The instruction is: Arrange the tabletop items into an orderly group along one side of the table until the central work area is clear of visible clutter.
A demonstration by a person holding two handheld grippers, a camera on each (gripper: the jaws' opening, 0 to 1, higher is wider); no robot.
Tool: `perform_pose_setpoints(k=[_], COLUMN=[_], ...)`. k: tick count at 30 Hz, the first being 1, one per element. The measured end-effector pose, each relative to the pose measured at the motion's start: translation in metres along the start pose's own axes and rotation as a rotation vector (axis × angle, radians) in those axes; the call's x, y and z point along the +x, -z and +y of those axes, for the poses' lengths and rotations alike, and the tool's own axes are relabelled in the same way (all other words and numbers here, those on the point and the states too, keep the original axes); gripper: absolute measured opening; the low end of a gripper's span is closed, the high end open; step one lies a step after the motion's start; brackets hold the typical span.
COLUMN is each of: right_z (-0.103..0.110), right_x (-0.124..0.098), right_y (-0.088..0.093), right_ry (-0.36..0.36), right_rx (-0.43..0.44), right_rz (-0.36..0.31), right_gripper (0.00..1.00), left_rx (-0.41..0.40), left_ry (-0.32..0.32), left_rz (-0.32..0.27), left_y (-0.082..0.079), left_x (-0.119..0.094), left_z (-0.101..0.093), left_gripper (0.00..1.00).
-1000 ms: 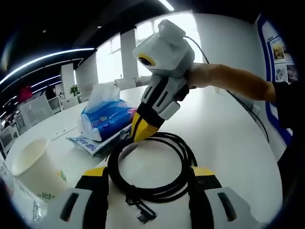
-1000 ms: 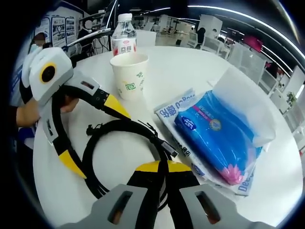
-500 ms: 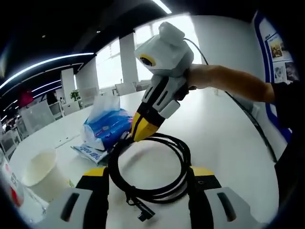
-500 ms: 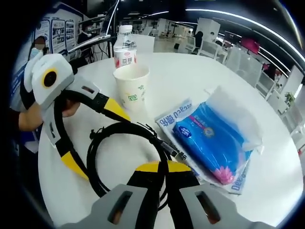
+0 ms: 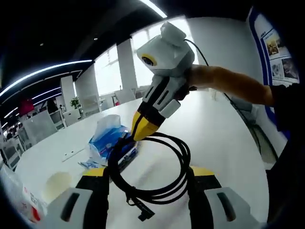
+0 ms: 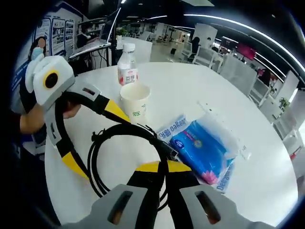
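Your right gripper [image 6: 159,167] has its yellow-tipped jaws pressed together on the black cable coil [image 6: 126,157], pinching the near strand of the loop so the ring hangs out ahead of you, well off the white table [image 6: 200,90]. Your left gripper [image 5: 148,174] sits with its jaws spread wide, one on either side of that same coil [image 5: 150,167], not squeezing anything; in the right gripper view it [image 6: 90,138] brackets the loop's far-left edge. So the right hand owns the cable, and the loop's plane lies roughly flat between both tools. Past the coil, off to your right, lies the blue tissue pack [image 6: 202,150]; straight beyond stand the paper cup [image 6: 135,101] and water bottle [image 6: 127,69], close together, a likely side for grouping.
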State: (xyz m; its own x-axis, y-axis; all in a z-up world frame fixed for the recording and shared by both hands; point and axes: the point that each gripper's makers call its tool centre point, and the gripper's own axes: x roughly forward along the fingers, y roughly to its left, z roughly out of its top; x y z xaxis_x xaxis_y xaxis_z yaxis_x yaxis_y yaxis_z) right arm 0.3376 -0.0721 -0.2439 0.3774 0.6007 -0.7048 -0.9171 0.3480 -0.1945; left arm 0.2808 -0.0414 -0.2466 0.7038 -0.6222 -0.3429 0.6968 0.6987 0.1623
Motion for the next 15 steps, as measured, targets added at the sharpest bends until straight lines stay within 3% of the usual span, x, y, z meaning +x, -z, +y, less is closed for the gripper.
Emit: perform_pose_setpoints(k=[15], right_z=[0.0], right_x=[-0.03], right_y=[-0.022], right_ry=[0.043], right_rx=[-0.034], right_rz=[-0.018], right_gripper=[0.0], left_rx=[0.029], left_ry=[-0.002], left_rz=[-0.04], left_y=[-0.031], left_x=[-0.016], left_z=[0.002], left_gripper=[0.65])
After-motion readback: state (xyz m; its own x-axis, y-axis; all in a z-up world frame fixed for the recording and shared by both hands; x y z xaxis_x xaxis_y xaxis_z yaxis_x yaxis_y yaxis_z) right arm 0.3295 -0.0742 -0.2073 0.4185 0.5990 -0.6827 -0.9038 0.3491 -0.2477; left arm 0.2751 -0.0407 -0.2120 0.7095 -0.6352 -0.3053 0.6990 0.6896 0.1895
